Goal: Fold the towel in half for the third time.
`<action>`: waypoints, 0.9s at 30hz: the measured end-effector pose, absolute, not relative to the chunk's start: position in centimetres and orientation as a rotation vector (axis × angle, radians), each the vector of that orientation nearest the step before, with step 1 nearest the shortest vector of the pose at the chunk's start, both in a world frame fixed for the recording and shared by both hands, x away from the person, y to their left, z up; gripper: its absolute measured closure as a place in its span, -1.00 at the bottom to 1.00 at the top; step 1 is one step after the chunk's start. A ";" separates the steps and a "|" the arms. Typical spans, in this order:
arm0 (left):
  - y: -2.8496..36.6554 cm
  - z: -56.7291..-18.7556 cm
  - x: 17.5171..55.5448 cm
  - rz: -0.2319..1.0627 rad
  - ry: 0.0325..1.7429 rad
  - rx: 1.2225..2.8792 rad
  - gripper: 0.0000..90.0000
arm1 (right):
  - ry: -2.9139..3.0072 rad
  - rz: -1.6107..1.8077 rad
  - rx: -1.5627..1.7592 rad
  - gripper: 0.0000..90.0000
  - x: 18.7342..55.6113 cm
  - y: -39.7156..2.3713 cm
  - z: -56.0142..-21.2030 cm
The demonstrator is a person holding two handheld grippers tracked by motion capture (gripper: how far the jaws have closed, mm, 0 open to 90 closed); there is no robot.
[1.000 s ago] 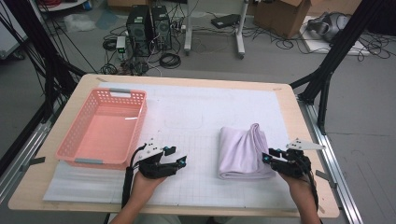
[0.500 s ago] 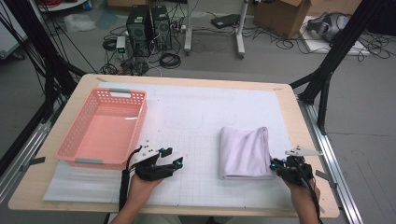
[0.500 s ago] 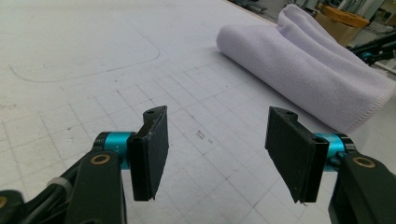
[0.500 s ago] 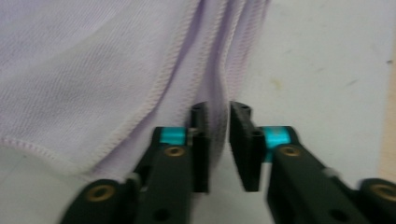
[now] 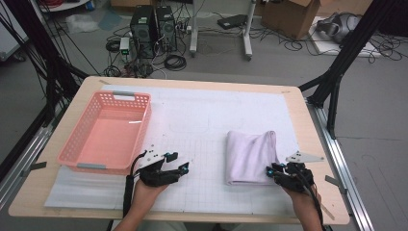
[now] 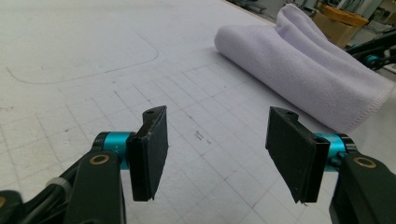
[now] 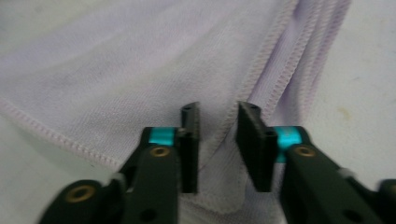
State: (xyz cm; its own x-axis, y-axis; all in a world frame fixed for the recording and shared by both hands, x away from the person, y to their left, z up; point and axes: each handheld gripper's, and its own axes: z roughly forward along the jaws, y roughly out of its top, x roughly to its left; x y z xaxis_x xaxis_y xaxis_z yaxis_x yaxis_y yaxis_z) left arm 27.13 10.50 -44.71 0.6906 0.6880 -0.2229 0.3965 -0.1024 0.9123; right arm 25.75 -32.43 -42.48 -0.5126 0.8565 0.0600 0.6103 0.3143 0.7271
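A lab floor strewn with cables and computer towers lies beyond a pale wooden worktop [image 5: 308, 120] covered by a white gridded mat [image 5: 202, 120]. A pink basket [image 5: 108, 134] sits at about nine o'clock on the mat, with nothing in it. The folded lilac towel [image 5: 250, 156] lies flat at about four o'clock, well apart from the basket.

A second ago the towel's near right corner stood lifted and bunched by the right claw [image 5: 273, 172]; now the cloth lies flatter and squarer, and the claw sits at its near right corner. Its jaws have just been closing. In the right gripper view they stand narrow, a thin gap left, with a stitched hem of the towel [image 7: 140, 70] running up between them; whether the pads already press the cloth is hard to say, but they look just short of a pinch. My judgement is that a fresh grip on this corner is being taken, either for a further fold or to carry the towel to the basket.

The left claw [image 5: 175, 161] hovers at about seven o'clock, just beside the basket's near corner. In the left gripper view its pads [image 6: 149, 154] stand moderately wide over bare mat, holding and touching nothing, with the towel [image 6: 308, 70] farther off.
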 end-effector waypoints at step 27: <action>10.7 -44.5 27.3 0.315 0.875 1.717 -0.13 | 2.147 1.095 1.287 0.59 28.4 -33.3 -41.6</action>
